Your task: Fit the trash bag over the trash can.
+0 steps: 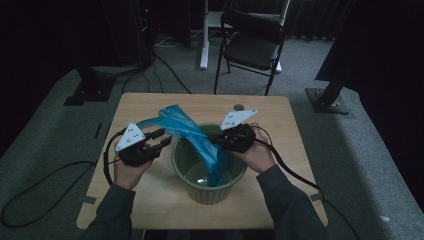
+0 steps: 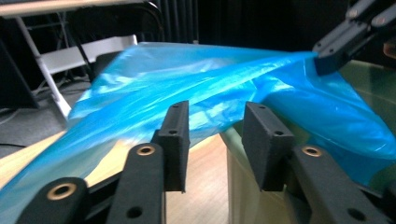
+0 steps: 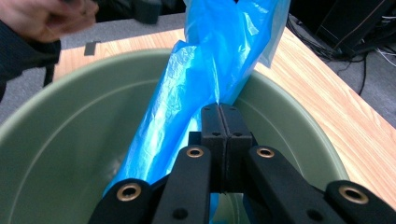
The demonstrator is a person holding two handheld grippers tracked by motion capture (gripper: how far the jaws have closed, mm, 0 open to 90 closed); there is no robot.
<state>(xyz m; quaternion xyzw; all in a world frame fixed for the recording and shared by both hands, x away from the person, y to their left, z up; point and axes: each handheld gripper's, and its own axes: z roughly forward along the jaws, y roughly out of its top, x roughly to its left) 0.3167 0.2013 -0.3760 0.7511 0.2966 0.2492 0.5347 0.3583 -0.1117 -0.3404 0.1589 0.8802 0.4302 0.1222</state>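
Here, right tool (image 3: pixel 219 109) clamped on blue bag (image 3: pixel 219 56)

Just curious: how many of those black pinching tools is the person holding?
2: the left tool beside the green bin, the right tool above it, clamping the blue bag.

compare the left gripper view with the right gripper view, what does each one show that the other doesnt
Left gripper view alone: the left tool with its jaws apart just short of the blue plastic bag, the right tool's jaws pinching the bag's edge at upper right, and a folding chair behind. Right gripper view alone: the right tool shut on the bag over the green pot's hollow, and the person's left hand at top left. Both share the bag, the pot and the wooden table.
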